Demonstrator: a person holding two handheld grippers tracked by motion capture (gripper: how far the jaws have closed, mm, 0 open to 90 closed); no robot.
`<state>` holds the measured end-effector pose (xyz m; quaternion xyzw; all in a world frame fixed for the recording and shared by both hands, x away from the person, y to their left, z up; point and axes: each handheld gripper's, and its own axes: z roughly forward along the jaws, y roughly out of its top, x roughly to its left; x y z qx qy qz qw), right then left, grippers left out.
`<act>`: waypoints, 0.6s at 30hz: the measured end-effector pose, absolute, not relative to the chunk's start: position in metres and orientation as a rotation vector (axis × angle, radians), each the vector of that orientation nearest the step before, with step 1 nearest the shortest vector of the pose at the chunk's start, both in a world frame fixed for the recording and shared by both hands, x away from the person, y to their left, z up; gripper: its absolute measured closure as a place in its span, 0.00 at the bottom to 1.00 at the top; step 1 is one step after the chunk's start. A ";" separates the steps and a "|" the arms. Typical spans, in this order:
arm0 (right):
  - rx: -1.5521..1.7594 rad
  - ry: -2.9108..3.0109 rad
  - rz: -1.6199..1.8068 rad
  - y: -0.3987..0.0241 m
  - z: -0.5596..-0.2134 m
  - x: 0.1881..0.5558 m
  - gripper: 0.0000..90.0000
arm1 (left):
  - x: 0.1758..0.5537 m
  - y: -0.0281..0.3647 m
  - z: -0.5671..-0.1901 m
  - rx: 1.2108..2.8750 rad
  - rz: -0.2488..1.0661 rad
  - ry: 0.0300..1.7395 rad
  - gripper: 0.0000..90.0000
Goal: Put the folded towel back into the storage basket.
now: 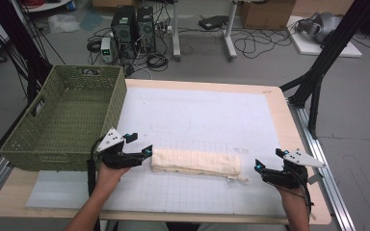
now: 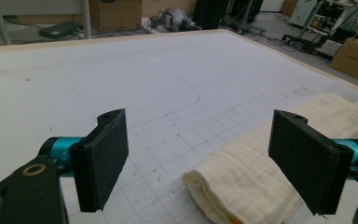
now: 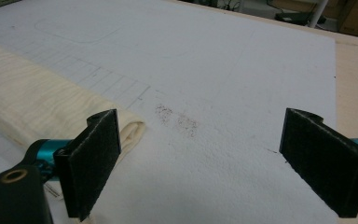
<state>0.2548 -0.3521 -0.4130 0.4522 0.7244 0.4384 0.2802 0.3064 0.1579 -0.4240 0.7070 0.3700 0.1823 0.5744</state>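
A folded cream towel (image 1: 196, 162) lies lengthwise on the white gridded mat (image 1: 202, 115) near the table's front. My left gripper (image 1: 139, 144) rests just off the towel's left end, open. In the left gripper view its jaws (image 2: 205, 154) stand wide apart, with the towel's rolled end (image 2: 256, 168) low between them and nothing pressed. My right gripper (image 1: 269, 160) sits a little beyond the towel's right end, also open. In the right gripper view the towel (image 3: 32, 102) ends beside the left pad (image 3: 93, 158), and bare mat lies between the pads (image 3: 209, 158).
A green woven basket (image 1: 53, 144) stands at the table's left, close behind my left gripper. The wooden table edge (image 1: 282, 115) borders the mat on the right. Computers, cables and black frame legs are on the floor beyond.
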 end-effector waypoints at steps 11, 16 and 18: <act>1.211 1.946 1.174 -0.352 -0.414 0.254 0.13 | 0.309 0.154 -0.427 1.643 0.382 0.904 0.20; 1.200 1.964 1.168 -0.349 -0.415 0.254 0.13 | 0.309 0.149 -0.428 1.646 0.326 0.917 0.20; 1.195 1.970 1.165 -0.347 -0.415 0.253 0.13 | 0.309 0.145 -0.429 1.675 0.324 0.918 0.20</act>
